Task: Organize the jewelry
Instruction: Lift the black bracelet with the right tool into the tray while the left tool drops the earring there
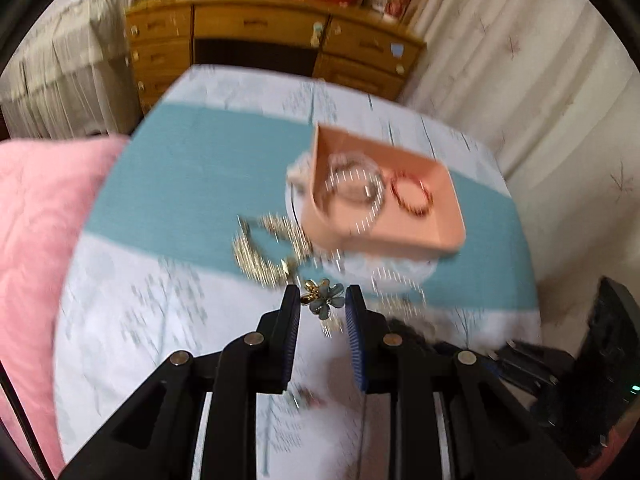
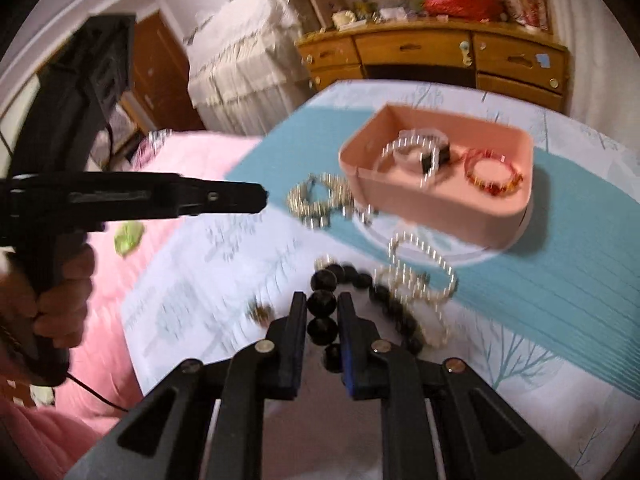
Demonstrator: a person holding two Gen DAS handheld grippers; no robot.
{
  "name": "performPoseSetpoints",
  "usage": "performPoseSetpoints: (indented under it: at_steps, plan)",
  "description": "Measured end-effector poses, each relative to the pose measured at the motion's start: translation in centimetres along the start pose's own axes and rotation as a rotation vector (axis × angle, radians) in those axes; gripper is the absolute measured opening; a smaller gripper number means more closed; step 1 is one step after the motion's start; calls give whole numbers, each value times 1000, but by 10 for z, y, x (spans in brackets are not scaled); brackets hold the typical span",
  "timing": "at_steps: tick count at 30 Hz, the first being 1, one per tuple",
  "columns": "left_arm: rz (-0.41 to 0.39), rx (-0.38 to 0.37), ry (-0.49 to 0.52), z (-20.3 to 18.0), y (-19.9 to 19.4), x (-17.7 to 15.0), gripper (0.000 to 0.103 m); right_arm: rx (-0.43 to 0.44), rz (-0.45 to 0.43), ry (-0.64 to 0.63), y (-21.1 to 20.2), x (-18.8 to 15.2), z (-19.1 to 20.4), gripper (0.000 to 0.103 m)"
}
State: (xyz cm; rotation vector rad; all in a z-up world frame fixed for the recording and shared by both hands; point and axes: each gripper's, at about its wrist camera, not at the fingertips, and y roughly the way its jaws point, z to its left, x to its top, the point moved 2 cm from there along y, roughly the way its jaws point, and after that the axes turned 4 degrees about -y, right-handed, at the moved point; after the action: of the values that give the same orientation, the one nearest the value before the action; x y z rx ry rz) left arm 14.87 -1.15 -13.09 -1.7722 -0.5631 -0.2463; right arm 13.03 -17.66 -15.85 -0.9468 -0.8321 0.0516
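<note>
Setting: bedroom, with a wooden multi-drawer dresser (image 1: 276, 36) at the back and jewelry spread on a pale tree-printed bedsheet with a broad teal band (image 1: 192, 176).
Left gripper (image 1: 322, 300): fingers apart, with a small teal-petalled flower ornament with gold trim (image 1: 326, 298) between the tips; blur hides whether the ribbed blue pads touch it.
Right gripper (image 2: 322, 304): fingers close around one faceted bead of a black bead bracelet (image 2: 352, 304); it looks pinched, the rest of the strand trailing to the right.
Near the fingers: a white pearl strand (image 2: 424, 272) lies looped over the black beads; a glittering silver rhinestone chain (image 2: 320, 200) lies just beside the tray.
Tray: a rounded, matte salmon-pink plastic tray (image 2: 440, 208) sits on the teal band.
Done: inside are a clear bangle with a pearl strand (image 2: 416, 152) and a red bead bracelet (image 2: 494, 174).
Left: flower, black beads, loose pearls and silver chain remain outside, so roughly a third seems sorted.
Edge: a soft pink quilt (image 1: 36, 240) lies to the left.
</note>
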Motion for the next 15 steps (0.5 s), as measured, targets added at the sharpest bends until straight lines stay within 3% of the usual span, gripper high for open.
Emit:
performPoseSetpoints:
  at_steps: [5,10,15]
  plan:
    - [-104,14,38,-6,-1,39,21,6,-99,37,-13,27,-6,15]
    - [-145,18,76,-14,4,69,21,6,-207,37,-21,60,-12,15]
    - [-162,-14,102,-24,11,89,21,-65,-293,21,-25,90,-21,15]
